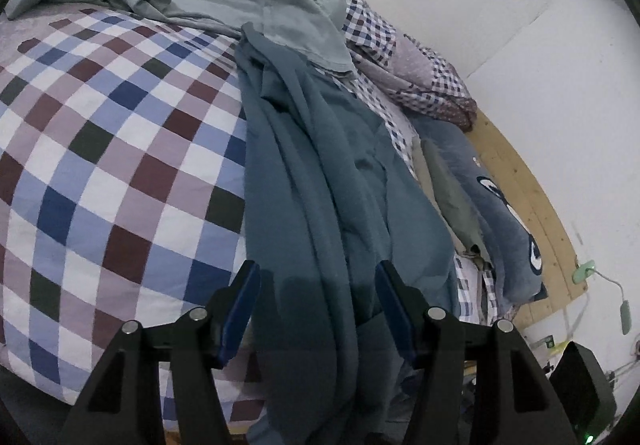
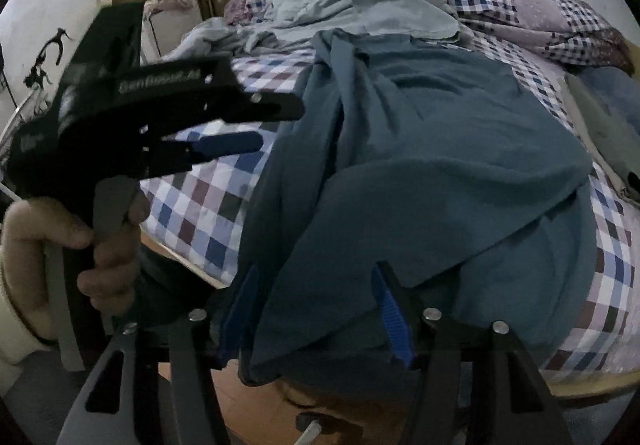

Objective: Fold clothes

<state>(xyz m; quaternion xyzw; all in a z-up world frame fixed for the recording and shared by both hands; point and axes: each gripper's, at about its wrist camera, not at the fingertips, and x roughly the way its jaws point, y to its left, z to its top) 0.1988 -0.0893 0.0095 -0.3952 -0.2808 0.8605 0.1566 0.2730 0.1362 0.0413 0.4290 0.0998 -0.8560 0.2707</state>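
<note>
Left wrist view: my left gripper (image 1: pixel 316 285) fingers spread wide, teal garment (image 1: pixel 320 181) bunched between them, centre frame on the checkered bed (image 1: pixel 112 149). Right wrist view: my right gripper (image 2: pixel 316 287) fingers wide too, garment (image 2: pixel 440 173) draped between; left gripper (image 2: pixel 224 129) at left, pale green bedding (image 2: pixel 360 1) up top.

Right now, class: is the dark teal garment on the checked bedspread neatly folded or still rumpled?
Rumpled, not folded: the dark teal garment lies bunched in loose ridges across the checked bedspread, its near edge hanging over the bed's side.

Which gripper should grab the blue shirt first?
Probably the right gripper. Its open fingers already sit around the shirt's near edge at the bedside. The left gripper hangs off to the side above the checked sheet, not around any cloth.
</note>
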